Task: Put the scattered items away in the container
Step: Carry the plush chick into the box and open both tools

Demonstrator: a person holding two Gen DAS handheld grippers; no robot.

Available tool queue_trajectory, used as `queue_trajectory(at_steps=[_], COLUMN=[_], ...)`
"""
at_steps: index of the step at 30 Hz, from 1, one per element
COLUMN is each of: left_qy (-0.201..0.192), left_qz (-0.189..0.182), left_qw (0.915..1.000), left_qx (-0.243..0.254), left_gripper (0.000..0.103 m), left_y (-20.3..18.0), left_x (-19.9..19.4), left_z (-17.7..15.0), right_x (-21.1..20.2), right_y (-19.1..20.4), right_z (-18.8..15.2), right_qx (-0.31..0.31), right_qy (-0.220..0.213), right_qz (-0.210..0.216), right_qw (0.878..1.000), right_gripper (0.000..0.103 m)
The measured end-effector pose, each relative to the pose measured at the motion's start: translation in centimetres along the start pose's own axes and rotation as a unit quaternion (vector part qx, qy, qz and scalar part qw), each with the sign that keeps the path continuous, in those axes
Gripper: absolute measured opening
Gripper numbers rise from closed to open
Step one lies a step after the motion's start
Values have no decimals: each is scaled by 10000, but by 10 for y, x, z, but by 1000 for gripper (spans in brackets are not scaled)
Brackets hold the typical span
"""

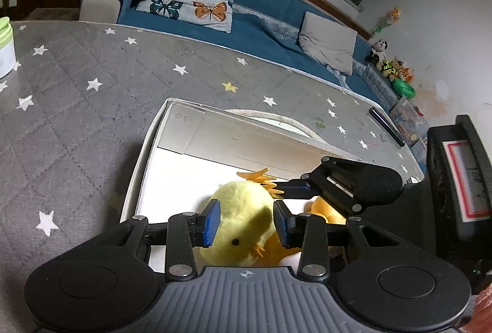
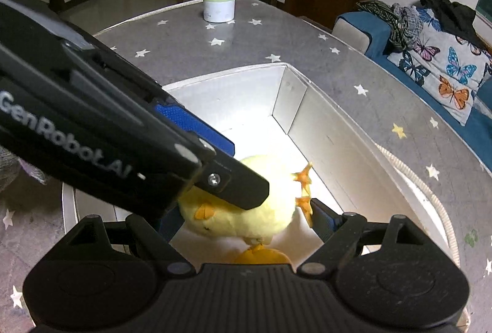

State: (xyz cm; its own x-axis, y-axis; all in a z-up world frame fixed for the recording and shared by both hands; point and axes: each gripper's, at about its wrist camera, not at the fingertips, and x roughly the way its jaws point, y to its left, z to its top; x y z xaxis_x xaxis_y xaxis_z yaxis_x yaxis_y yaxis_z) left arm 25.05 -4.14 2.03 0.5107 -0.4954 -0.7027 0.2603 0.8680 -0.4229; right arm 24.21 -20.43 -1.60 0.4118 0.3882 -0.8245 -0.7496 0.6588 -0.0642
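holding yellow chick (image 1: 243,210) inside container (image 1: 172,130)

A pale yellow plush chick (image 1: 243,210) with orange feet, an orange beak and a small black eye lies on its side low in the centre of both views, on the bright white floor of an open white rectangular box (image 2: 286,93). A second, orange plush piece (image 2: 261,256) lies partly hidden just beneath it. The box sits on a grey, star-patterned tabletop (image 1: 92,87).
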Motion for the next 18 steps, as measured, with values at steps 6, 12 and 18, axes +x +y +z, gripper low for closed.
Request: queue_trajectory(at_steps=[6,12,18], left_qy=[-75,-234,-456], left_qz=[61,156,209], left_qw=[9999,9995,9984], left_qx=[27,107,267], left_gripper=[40,40,40], left_y=[-2,-8,-21], left_x=[-6,-21,-43], left_z=[-2,-4,-16], right_x=[1,-6,-29], right_y=[-2,-1,5], right_z=[0,0,-3], right_qx=[31,86,159], right_qy=[15,-40,-306], right_qz=[-25,-134,-258], right_qw=[10000,9999,9991], right_gripper=[88,89,93])
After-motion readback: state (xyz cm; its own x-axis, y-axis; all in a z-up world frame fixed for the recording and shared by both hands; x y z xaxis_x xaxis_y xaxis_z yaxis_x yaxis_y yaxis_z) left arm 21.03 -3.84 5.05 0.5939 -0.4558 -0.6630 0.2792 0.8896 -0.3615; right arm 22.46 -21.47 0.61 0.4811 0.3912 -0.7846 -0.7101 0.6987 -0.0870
